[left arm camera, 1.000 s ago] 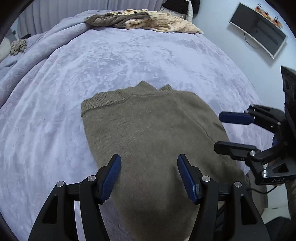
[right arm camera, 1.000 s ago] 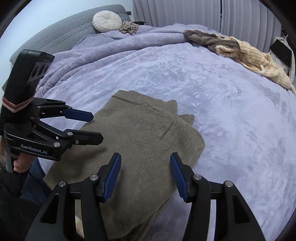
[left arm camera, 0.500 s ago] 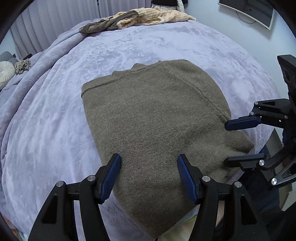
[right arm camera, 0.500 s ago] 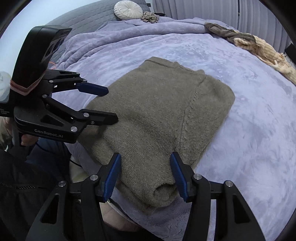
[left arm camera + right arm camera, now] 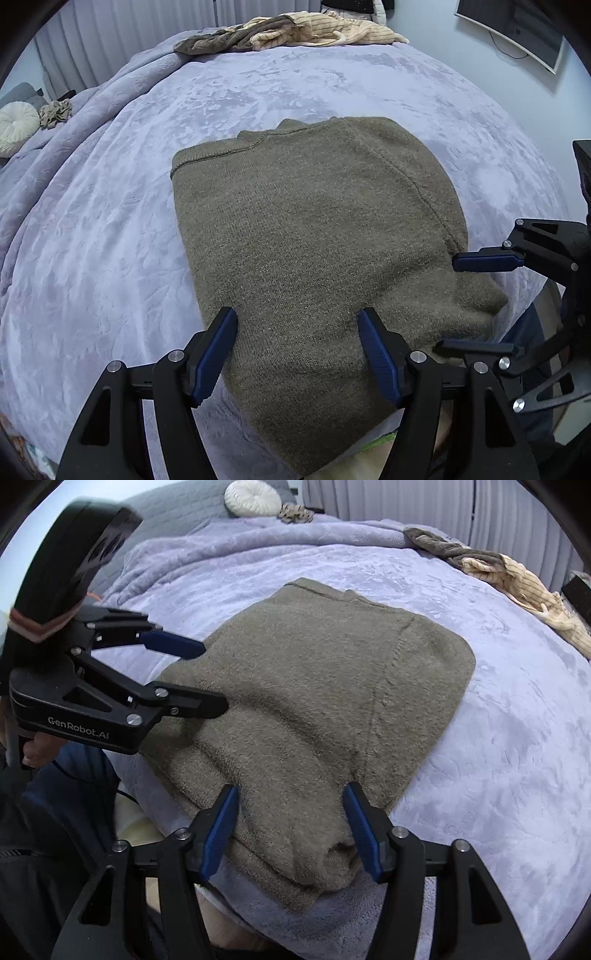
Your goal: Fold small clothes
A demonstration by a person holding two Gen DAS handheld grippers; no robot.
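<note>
An olive knit sweater (image 5: 314,229) (image 5: 314,672) lies folded on the lavender bed (image 5: 92,258) (image 5: 517,757), its near edge hanging over the bed's side. My left gripper (image 5: 296,314) (image 5: 212,675) hovers over the sweater's near left part, jaws opening, with fabric below and between them but not pinched. My right gripper (image 5: 290,788) (image 5: 447,303) is at the near right corner, jaws also opening, straddling a thick rolled fold without pressing on it.
A pile of tan and brown clothes (image 5: 295,31) (image 5: 517,579) lies at the bed's far side. A round white cushion (image 5: 16,125) (image 5: 253,496) and a small crumpled cloth (image 5: 55,112) sit by the headboard. A screen (image 5: 517,33) hangs on the wall. A person's hand (image 5: 37,749) holds the left gripper.
Both grippers have drawn back and dipped toward the sweater's near edge, so more of the garment shows. The jaws of both stand slightly wider than before.
</note>
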